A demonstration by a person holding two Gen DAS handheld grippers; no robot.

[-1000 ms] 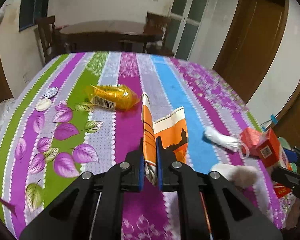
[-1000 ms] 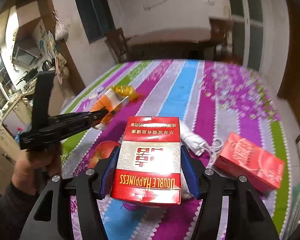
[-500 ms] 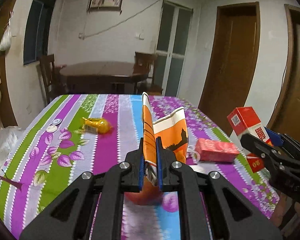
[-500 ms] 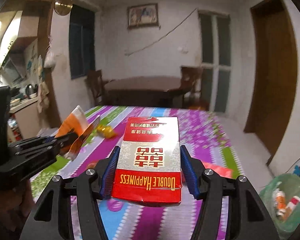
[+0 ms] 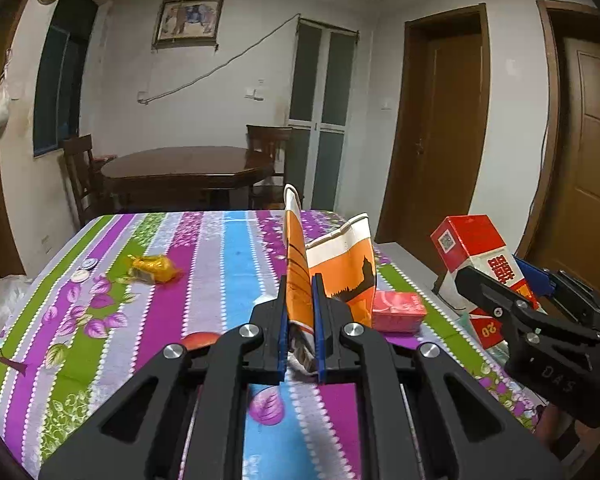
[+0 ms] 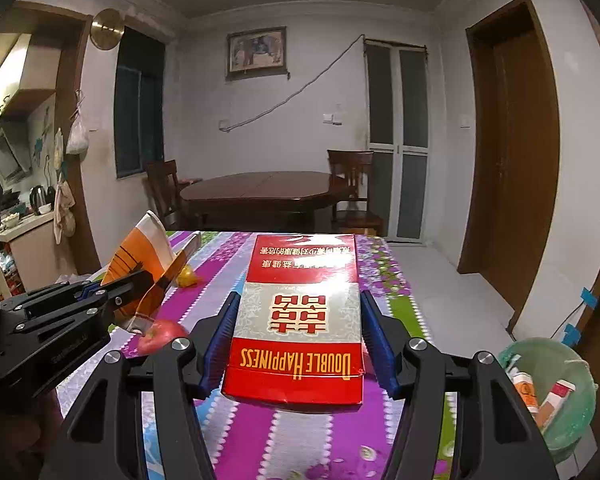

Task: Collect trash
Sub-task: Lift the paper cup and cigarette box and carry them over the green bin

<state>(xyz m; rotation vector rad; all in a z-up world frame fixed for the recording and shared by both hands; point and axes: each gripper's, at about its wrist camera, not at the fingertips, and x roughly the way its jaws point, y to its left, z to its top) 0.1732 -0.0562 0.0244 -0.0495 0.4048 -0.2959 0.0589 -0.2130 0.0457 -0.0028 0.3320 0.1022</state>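
Note:
My left gripper [image 5: 300, 294] is shut on a crumpled orange-and-white wrapper [image 5: 342, 264], which stands up above the striped tablecloth [image 5: 228, 264]. My right gripper [image 6: 300, 308] is shut on a red "Double Happiness" box [image 6: 300, 312], its blue pads pressed on both long sides. Each wrist view shows the other hand: the left gripper [image 6: 128, 280] with the wrapper [image 6: 144, 248] at the left, and the right gripper [image 5: 500, 276] with the box [image 5: 472, 240] at the right. Both are held clear above the table.
On the cloth lie a yellow wrapper [image 5: 154, 268], a red apple [image 6: 160, 336], a small pink-red carton [image 5: 398, 306] and coins [image 5: 86, 270]. A green bin [image 6: 580, 384] with trash in it stands on the floor at the right. A dark wooden table [image 6: 260, 188] with chairs stands beyond.
Both grippers have risen and tipped upward, still holding the wrapper and the box. The table has dropped lower in both views, and the green bin has come into the right wrist view.

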